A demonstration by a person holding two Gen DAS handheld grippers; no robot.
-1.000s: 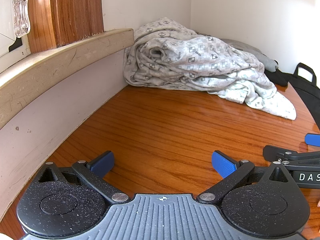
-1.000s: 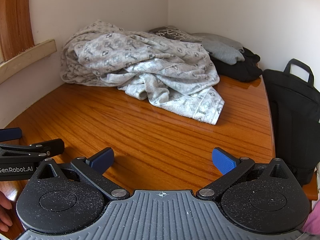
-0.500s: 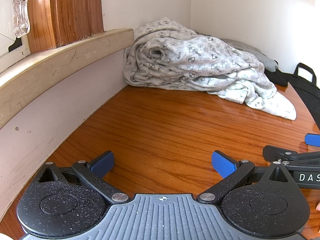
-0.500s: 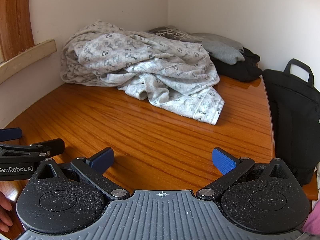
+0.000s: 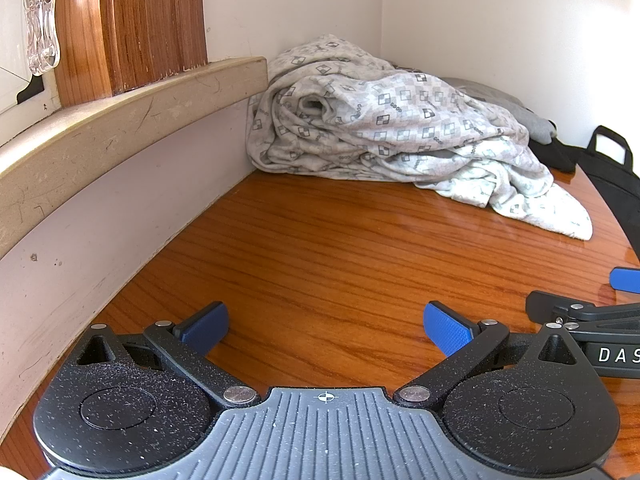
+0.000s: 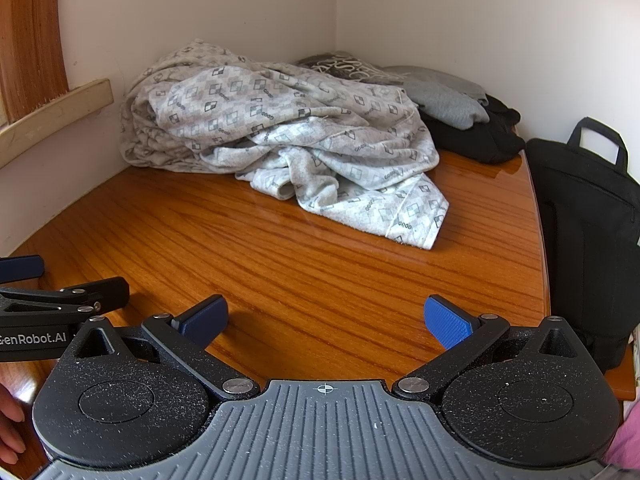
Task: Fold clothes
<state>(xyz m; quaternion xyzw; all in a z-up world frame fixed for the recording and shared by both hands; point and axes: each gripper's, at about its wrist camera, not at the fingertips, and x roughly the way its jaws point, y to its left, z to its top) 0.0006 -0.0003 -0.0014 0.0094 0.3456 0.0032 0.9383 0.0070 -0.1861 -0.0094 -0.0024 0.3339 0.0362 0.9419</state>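
Note:
A crumpled grey-white patterned garment [image 5: 392, 136] [image 6: 280, 136] lies heaped in the far corner of the wooden table [image 5: 340, 248] [image 6: 280, 264]. Behind it sit folded grey clothes [image 6: 444, 96] and black clothes [image 6: 480, 136]. My left gripper [image 5: 326, 326] is open near the table's front, well short of the heap, with nothing between its blue pads. My right gripper [image 6: 326, 322] is open too, beside the left one and equally far from the clothes. Each gripper shows at the edge of the other's view.
A black bag [image 6: 588, 216] stands against the table's right edge. A wall with a beige ledge [image 5: 120, 120] runs along the left side, with a wooden post [image 5: 132, 20] above it. White walls close the far corner. A person's fingers [image 6: 10, 420] show at lower left.

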